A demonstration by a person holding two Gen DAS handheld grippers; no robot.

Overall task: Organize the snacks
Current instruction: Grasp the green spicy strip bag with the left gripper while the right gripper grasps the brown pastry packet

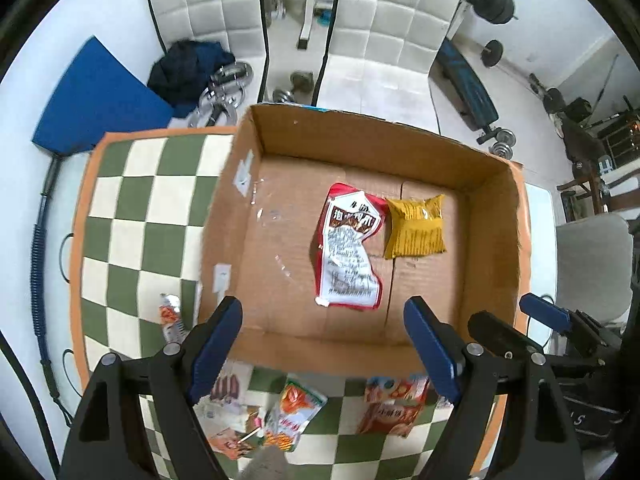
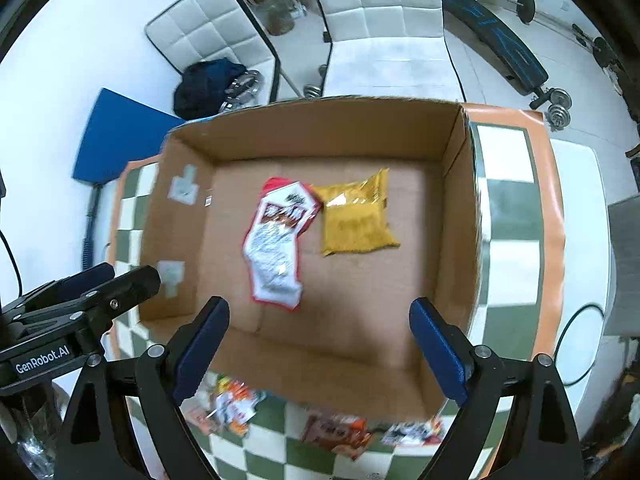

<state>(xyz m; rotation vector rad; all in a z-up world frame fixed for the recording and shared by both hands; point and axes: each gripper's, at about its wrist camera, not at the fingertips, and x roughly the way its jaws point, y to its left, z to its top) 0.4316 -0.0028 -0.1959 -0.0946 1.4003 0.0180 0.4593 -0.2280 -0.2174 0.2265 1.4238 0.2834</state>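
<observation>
1. Several small crinkled foil snack packets in orange, red and white (image 1: 292, 412) are seen lying loose on the green-and-cream checked tablecloth (image 1: 132, 216), just in front of the near wall of the open brown cardboard box (image 1: 360, 132).
2. Two packets are already inside the box: a red-and-white printed pouch (image 1: 348, 248) and a yellow pillow-shaped pack (image 1: 416, 228), which touch at one corner.
3. The loose packets are judged light, thin and soft, with slippery film that crumples under pressure. A sealed edge or corner is the likely place to be pinched, since the flat middle offers little to grip.
4. The left gripper (image 1: 324, 344) is held over the box's near wall, its jaws spread wide and holding nothing.
5. The right gripper (image 2: 320, 344) is likewise held wide and unloaded above the box.
6. White quilted chairs (image 1: 384, 32) are seen beyond the table.
</observation>
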